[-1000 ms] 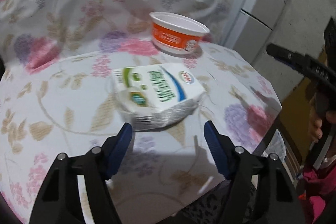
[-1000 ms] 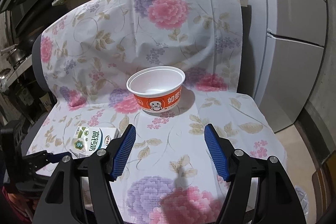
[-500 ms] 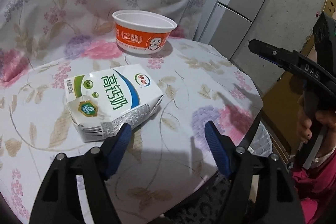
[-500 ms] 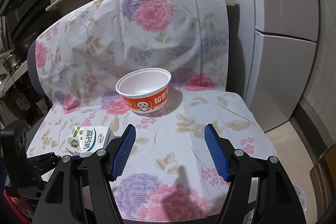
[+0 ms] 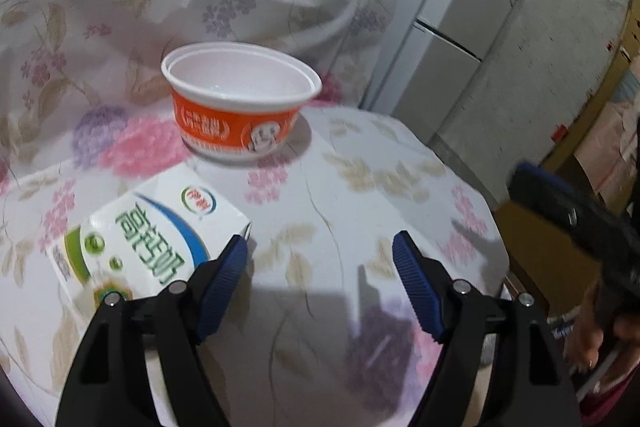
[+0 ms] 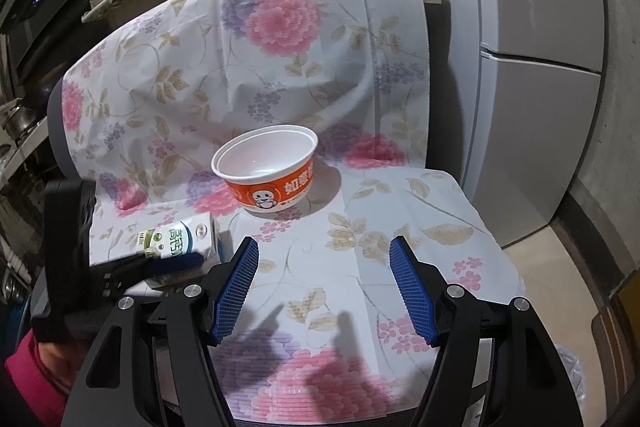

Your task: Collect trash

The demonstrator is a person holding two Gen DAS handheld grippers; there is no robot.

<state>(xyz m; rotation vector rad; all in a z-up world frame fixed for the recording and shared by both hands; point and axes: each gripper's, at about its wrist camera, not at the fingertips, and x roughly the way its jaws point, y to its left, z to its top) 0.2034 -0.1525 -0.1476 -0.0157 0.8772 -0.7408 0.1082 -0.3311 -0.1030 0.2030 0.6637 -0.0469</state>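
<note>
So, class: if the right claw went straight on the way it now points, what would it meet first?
Probably the flowered cloth on the seat; further along, the orange instant-noodle bowl. Depth is unclear.

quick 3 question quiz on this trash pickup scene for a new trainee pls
1. True or false: the milk carton stands upright inside the orange bowl.
2. Which gripper is nearer the carton?
A. left gripper
B. right gripper
3. Fill in: both grippers are open and hold ____.

Key:
1. False; the carton lies on its side on the floral cloth, apart from the bowl.
2. A
3. nothing
</note>
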